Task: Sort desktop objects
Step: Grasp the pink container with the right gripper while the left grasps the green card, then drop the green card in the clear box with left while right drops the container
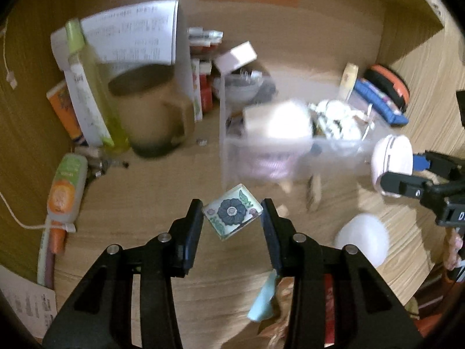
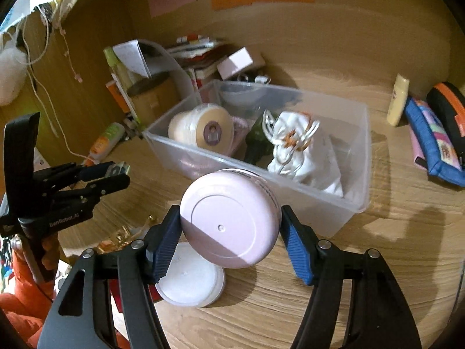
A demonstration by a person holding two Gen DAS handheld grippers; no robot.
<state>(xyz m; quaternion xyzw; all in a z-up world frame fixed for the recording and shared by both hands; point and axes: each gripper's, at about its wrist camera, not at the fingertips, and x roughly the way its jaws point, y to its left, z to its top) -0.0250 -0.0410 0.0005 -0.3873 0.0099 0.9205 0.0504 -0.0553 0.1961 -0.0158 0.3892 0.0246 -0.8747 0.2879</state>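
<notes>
My left gripper (image 1: 232, 213) is shut on a small square tile with a dark blue flower (image 1: 232, 212), held above the wooden desk; the same gripper (image 2: 116, 173) shows at the left of the right wrist view. My right gripper (image 2: 231, 224) is shut on a round pink jar (image 2: 229, 218), lifted off the desk, and this jar (image 1: 392, 164) also appears at the right of the left wrist view. Just beyond both stands a clear plastic bin (image 2: 357, 151), which holds a cream round tin (image 2: 203, 129), a white cloth bundle (image 2: 299, 148) and a dark green item (image 2: 257, 139).
A white round lid (image 2: 191, 279) lies on the desk under the pink jar. A brown mug (image 1: 154, 116), bottles (image 1: 96, 87) and tubes (image 1: 65, 192) crowd the back left. Pencil cases (image 2: 436, 142) and a cream bottle (image 2: 398, 100) lie at the right. A person's hand (image 2: 48, 250) holds the left gripper.
</notes>
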